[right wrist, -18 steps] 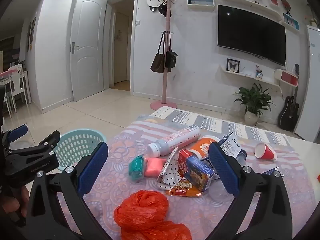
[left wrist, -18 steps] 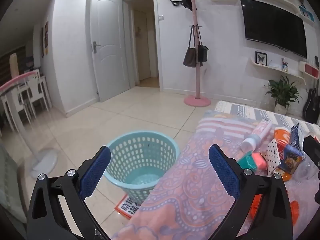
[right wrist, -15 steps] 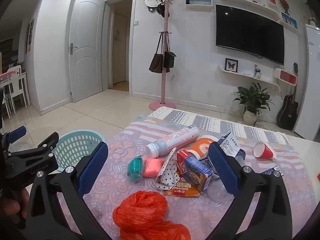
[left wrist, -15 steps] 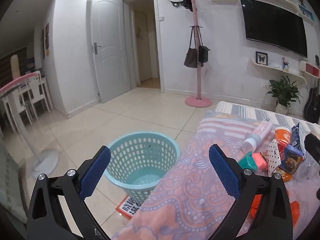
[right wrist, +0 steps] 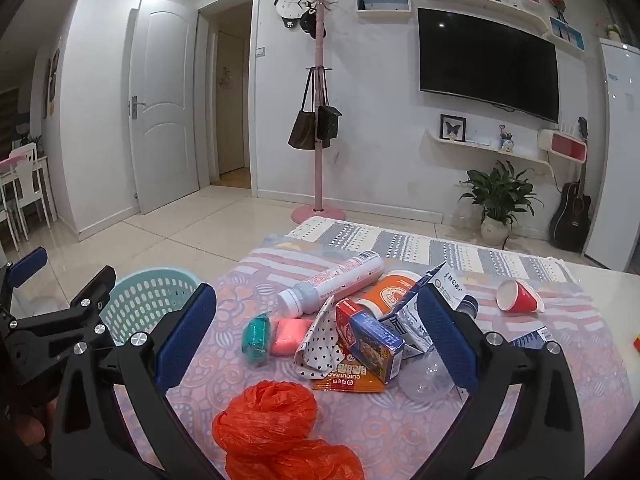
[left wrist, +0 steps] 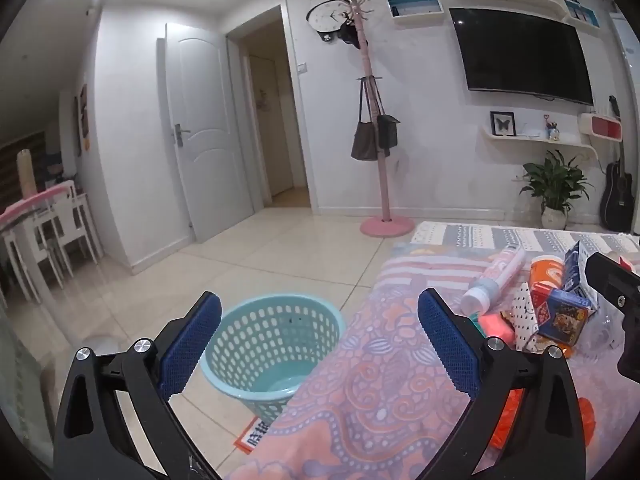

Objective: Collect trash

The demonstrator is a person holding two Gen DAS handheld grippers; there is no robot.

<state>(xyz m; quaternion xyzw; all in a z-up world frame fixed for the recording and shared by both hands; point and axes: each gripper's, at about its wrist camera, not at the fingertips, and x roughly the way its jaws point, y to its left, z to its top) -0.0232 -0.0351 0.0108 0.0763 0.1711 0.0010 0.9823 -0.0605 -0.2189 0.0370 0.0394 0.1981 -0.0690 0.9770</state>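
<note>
A pile of trash lies on the patterned tablecloth (right wrist: 400,420): a pink-white bottle (right wrist: 332,282), an orange cup (right wrist: 394,286), a red-blue box (right wrist: 370,338), a dotted paper cone (right wrist: 320,336), a teal wad (right wrist: 256,336), a pink block (right wrist: 290,336), an orange plastic bag (right wrist: 272,420) nearest me, and a red cup (right wrist: 518,296) apart at the right. A teal mesh basket (left wrist: 276,344) stands on the floor left of the table. My left gripper (left wrist: 318,346) is open and empty above the basket and table edge. My right gripper (right wrist: 316,338) is open and empty above the pile.
A pink coat stand (right wrist: 318,120) with bags stands at the back wall, beside a white door (right wrist: 164,104). A potted plant (right wrist: 498,204) and a guitar (right wrist: 572,216) stand at the back right. White chairs (left wrist: 56,236) are at the far left. A red-white paper (left wrist: 256,434) lies under the basket.
Both cameras have tilted up a little, so the room sits lower in view. Both grippers stay open. The trash has not moved.
</note>
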